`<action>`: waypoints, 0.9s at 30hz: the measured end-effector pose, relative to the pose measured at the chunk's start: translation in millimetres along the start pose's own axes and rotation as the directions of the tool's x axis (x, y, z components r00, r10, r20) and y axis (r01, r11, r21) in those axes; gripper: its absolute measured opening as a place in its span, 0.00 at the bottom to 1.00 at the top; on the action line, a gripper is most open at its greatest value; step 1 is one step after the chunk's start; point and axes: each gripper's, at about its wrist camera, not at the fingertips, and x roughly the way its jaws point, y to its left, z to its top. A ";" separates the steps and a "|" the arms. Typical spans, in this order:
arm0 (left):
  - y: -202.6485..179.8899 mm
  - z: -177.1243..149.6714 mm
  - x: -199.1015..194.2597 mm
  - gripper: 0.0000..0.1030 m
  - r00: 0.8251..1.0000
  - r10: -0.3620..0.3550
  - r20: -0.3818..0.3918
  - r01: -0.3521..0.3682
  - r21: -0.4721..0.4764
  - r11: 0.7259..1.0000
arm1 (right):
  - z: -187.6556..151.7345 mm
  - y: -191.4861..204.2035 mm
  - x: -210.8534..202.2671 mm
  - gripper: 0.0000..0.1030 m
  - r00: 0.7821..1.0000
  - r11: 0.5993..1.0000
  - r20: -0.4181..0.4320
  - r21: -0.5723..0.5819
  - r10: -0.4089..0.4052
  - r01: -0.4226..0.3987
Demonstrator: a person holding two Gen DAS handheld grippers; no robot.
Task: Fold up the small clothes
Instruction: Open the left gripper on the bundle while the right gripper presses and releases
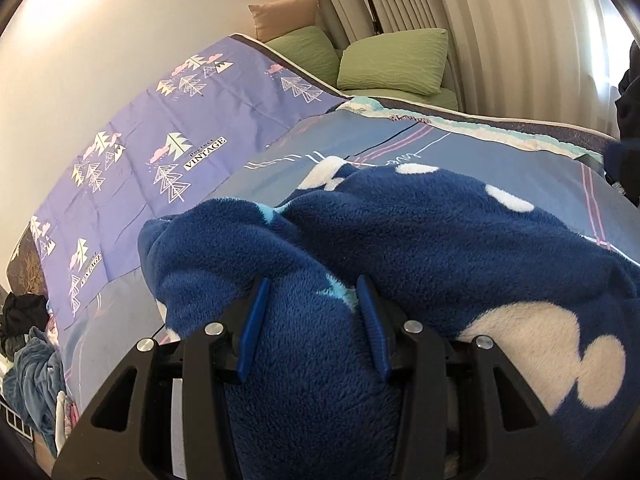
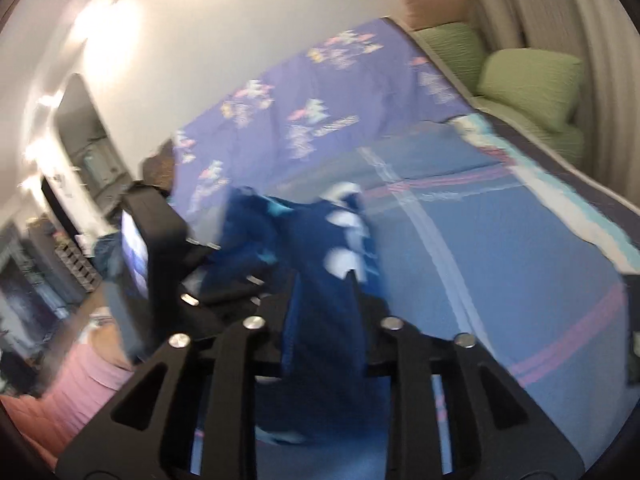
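Over the bed, you carry a blue fleece garment with both claws.

The left claw is partly closed with a thick bunch of fleece between its fingers; the right claw is closed narrowly on a hanging edge of the same garment, though this view is blurred. I think you should pull the two grips apart until the cloth is flat, then lower it slowly on the bed cover, so no wrinkle stays inside the fold. The cover is purple and blue with tree prints. Green pillows lie at the far end near a curtain; more clothes are piled beside the bed.
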 end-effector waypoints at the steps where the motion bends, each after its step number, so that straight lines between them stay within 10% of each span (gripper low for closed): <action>1: 0.3 -0.7 -0.2 0.43 1.000 -0.001 0.003 0.001 -0.005 1.000 | 2.4 0.4 10.1 0.13 0.999 1.000 -0.028 0.008 0.023 -0.023; 5: 4.5 -3.3 -0.4 0.43 1.000 -0.016 0.016 0.016 -0.033 0.999 | -19.8 -27.0 69.7 0.00 0.977 0.993 -0.191 0.044 -0.098 0.108; 20: 7.6 -5.8 1.0 0.44 0.998 -0.048 0.031 0.050 -0.064 0.997 | 9.5 -1.1 49.6 0.07 0.968 0.972 -0.101 -0.076 -0.230 0.223; 27: 9.2 -5.8 1.1 0.44 0.998 -0.056 0.039 0.059 -0.069 0.996 | 42.0 7.4 99.4 0.07 0.974 0.983 -0.156 -0.107 -0.165 0.149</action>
